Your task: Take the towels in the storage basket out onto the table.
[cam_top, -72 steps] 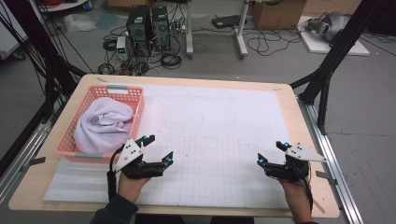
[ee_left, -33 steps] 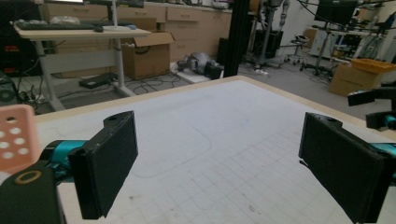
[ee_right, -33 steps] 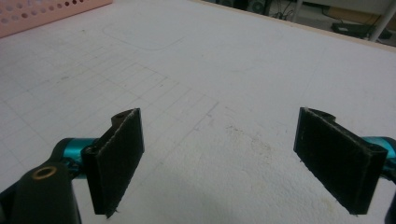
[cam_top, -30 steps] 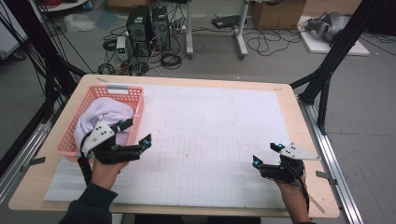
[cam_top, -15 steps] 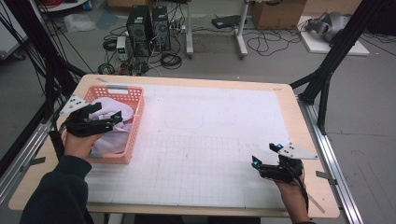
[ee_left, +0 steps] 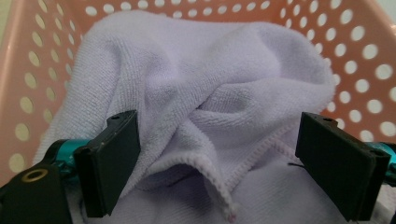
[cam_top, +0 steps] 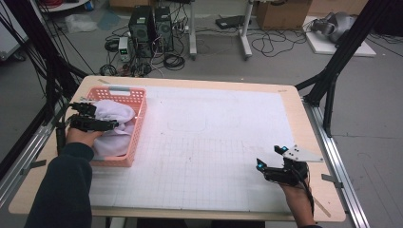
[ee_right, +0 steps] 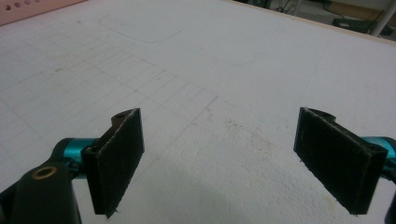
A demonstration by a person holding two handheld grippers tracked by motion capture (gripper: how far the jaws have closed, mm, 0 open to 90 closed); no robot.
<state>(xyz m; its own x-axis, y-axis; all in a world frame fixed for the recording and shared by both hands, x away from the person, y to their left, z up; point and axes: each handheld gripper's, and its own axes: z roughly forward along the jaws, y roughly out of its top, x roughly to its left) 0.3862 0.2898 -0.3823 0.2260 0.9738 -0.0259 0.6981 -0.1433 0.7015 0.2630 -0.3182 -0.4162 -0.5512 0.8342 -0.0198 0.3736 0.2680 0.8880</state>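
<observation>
A crumpled pale lilac towel (cam_top: 115, 124) lies inside a pink perforated basket (cam_top: 135, 97) at the table's left. My left gripper (cam_top: 108, 126) reaches into the basket from its left side, jaws open. In the left gripper view the towel (ee_left: 205, 93) bulges up between the two spread pads (ee_left: 114, 163), its stitched hem just below them, with the basket wall (ee_left: 355, 51) behind. My right gripper (cam_top: 270, 158) rests open over the white grid mat near the front right. In the right gripper view its pads (ee_right: 116, 158) stand wide apart over bare mat (ee_right: 219, 102).
The white grid mat (cam_top: 214, 142) covers most of the wooden table (cam_top: 313, 142). Black frame legs (cam_top: 332, 80) stand at the right, and computer towers with cables (cam_top: 152, 23) sit on the floor beyond the far edge.
My left gripper has swung from the front of the mat leftward and up to the basket, now reaching in over the towel. The right gripper has barely moved.
</observation>
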